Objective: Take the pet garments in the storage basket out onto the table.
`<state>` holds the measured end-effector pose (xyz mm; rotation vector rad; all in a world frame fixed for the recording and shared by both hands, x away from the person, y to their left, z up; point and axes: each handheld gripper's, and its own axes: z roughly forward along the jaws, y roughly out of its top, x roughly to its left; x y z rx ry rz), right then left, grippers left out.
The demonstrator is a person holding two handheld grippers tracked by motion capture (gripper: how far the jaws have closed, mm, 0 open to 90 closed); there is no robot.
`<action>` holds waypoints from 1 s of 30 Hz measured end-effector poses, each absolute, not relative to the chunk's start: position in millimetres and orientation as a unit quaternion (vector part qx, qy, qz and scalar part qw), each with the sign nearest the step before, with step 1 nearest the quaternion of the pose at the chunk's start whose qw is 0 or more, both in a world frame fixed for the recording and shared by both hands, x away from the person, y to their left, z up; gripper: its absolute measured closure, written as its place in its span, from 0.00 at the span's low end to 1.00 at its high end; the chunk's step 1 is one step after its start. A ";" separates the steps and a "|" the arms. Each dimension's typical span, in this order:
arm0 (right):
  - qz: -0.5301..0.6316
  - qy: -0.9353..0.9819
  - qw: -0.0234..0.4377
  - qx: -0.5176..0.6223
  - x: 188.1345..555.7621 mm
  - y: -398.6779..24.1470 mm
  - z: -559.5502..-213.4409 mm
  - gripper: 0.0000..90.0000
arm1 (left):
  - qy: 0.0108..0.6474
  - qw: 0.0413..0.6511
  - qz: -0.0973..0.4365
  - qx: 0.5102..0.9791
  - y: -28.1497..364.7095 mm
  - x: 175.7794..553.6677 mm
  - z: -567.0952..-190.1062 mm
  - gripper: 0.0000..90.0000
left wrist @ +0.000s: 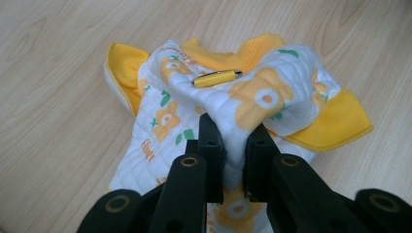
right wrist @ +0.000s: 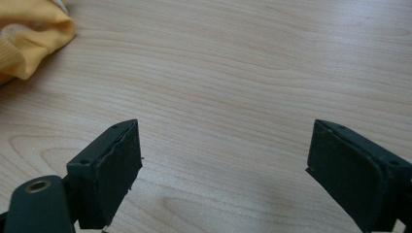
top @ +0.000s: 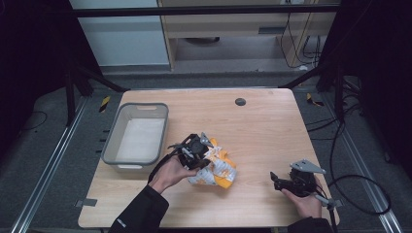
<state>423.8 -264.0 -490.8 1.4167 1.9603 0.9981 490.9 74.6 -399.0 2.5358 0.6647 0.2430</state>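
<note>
Left gripper sits near table centre, jaws pressed together on a raised fold of the small quilted garment (white with yellow-orange print, yellow lining). In the left gripper view the fold of the garment goes straight up between the two black jaws, pinched tight, cloth bunching at 12 o'clock from the tips. A little yellow ribbed toggle lies on top of the bunch, also about 12 o'clock, just beyond the pinch, and it isn't gripped.

Garment itself: crumpled heap on the wood, mostly at 4 to 5 o'clock from the left gripper in the high view, touching the table. Long axis hard to call while it's scrunched.

Right gripper is well apart at 3 to 4 o'clock from the heap, near the table's front right edge, jaws spread wide, nothing between them. The right gripper view has bare wood between the jaws and a yellow edge of the garment at about 10 o'clock, far off.

Grey bin stands at 9 to 10 o'clock from the left gripper, close by, looks empty inside.

Key relation: bin lies on the left hand's side, so the left one, already holding, is nearer. Next move is likely a lift and carry toward 9 to 10 o'clock (my guess). Risk: loose cloth dragging on the bin rim.
</note>
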 end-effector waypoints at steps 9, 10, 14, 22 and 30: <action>0.367 0.724 0.261 0.522 423.9 -263.8 -491.1 0.13 | 0.241 0.253 0.086 0.933 70.4 488.5 -409.8 0.89; 0.366 0.725 0.261 0.522 423.9 -263.8 -491.2 0.13 | 0.240 0.249 0.085 0.934 69.9 488.4 -411.8 0.88; 0.366 0.725 0.261 0.522 424.1 -263.9 -491.2 0.13 | 0.241 0.253 0.083 0.933 71.2 488.7 -414.6 0.84; 0.366 0.724 0.257 0.525 423.9 -263.1 -491.3 0.13 | 0.237 0.250 0.090 0.935 70.8 486.8 -418.1 0.72; 0.366 0.724 0.257 0.525 424.0 -263.6 -491.6 0.13 | 0.235 0.254 0.089 0.934 74.2 481.7 -420.1 0.57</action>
